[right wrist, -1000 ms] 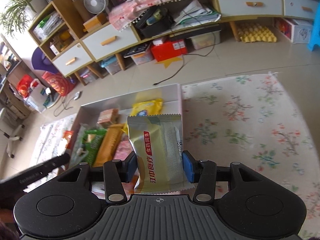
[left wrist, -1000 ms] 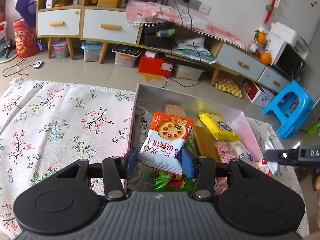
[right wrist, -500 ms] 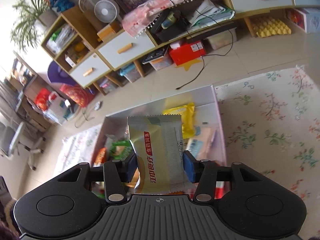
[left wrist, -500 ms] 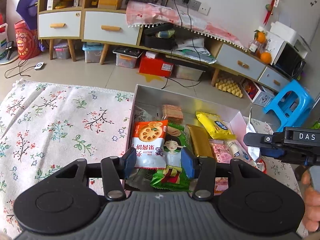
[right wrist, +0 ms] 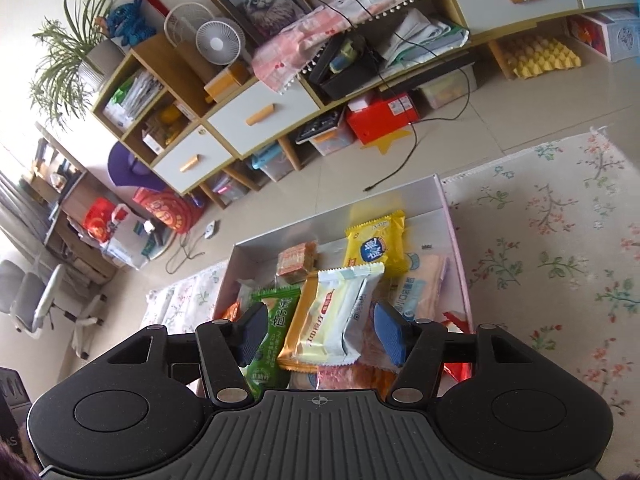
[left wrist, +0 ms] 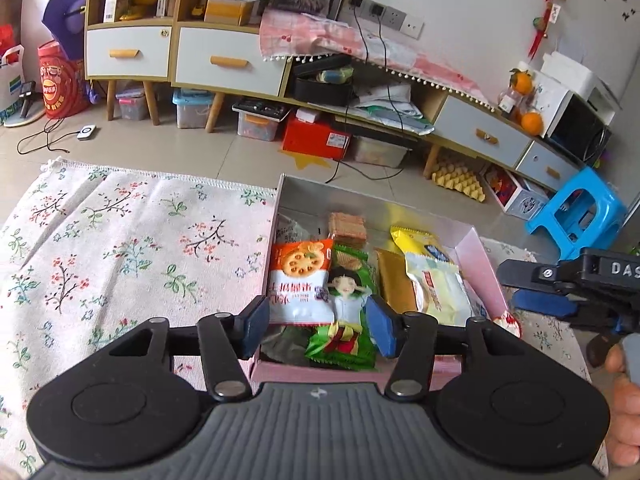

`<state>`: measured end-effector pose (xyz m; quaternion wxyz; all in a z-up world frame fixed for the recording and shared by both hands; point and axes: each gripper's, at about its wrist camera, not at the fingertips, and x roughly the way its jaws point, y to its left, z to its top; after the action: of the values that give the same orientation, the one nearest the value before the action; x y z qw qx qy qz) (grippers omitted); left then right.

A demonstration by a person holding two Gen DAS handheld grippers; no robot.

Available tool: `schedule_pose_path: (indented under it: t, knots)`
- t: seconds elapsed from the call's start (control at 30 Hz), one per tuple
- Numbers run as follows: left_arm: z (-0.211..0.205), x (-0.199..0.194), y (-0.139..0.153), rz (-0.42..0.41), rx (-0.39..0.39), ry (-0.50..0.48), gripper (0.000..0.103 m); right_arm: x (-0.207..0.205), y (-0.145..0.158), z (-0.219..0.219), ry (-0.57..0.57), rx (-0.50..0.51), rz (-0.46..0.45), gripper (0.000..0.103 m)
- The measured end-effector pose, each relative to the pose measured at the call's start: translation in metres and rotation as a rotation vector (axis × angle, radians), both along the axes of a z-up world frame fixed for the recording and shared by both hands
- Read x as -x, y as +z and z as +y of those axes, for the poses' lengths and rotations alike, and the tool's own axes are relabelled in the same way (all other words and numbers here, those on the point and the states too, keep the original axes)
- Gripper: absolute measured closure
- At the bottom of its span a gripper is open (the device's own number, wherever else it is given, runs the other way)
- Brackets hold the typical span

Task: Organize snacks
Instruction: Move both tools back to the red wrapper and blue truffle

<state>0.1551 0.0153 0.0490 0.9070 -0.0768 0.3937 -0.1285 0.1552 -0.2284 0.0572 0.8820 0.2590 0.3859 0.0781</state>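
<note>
1. The box (left wrist: 476, 248) of snacks is sitting on the flowered cloth (left wrist: 120, 240); its near end is hiding behind both grippers.
2. The left gripper (left wrist: 316, 326) is hovering with jaws apart, holding nothing, over the biscuit pack (left wrist: 300, 280) lying inside.
3. The right gripper (right wrist: 322, 334) is likewise hanging open over the pale pack (right wrist: 340, 312).
4. Only the left view is showing the right gripper beside the box.
</note>
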Motion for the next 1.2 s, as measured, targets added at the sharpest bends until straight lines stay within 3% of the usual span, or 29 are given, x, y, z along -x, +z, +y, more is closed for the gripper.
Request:
schedule_pose_path:
  t: [0.23, 0.37, 0.43, 0.53, 0.67, 0.8, 0.97, 1.2]
  knots:
    - [-0.011, 0.021, 0.007, 0.016, -0.110, 0.020, 0.043, 0.028, 0.027, 0.004, 0.048, 0.137, 0.019, 0.031]
    - [-0.025, 0.037, 0.004, 0.015, -0.095, -0.066, 0.040, 0.051, 0.031, 0.015, 0.093, 0.323, 0.034, 0.025]
    - [-0.033, 0.042, 0.000, 0.040, -0.064, -0.127, 0.038, 0.062, 0.030, 0.016, 0.118, 0.370, 0.040, 0.025]
    - [-0.046, 0.050, -0.006, 0.070, -0.050, -0.213, 0.035, 0.077, 0.032, 0.010, 0.127, 0.373, 0.037, 0.025]
    - [-0.067, 0.065, -0.007, 0.057, -0.114, -0.275, 0.030, 0.098, 0.031, -0.001, 0.111, 0.325, 0.045, 0.023]
    - [-0.083, 0.084, -0.010, 0.035, -0.187, -0.290, 0.023, 0.120, 0.026, -0.006, 0.104, 0.312, 0.059, 0.022]
    - [-0.090, 0.099, -0.009, 0.004, -0.216, -0.292, 0.017, 0.145, 0.020, -0.009, 0.096, 0.308, 0.061, 0.022]
    - [-0.098, 0.109, -0.015, 0.007, -0.245, -0.312, 0.015, 0.162, 0.014, -0.018, 0.054, 0.318, 0.067, 0.021]
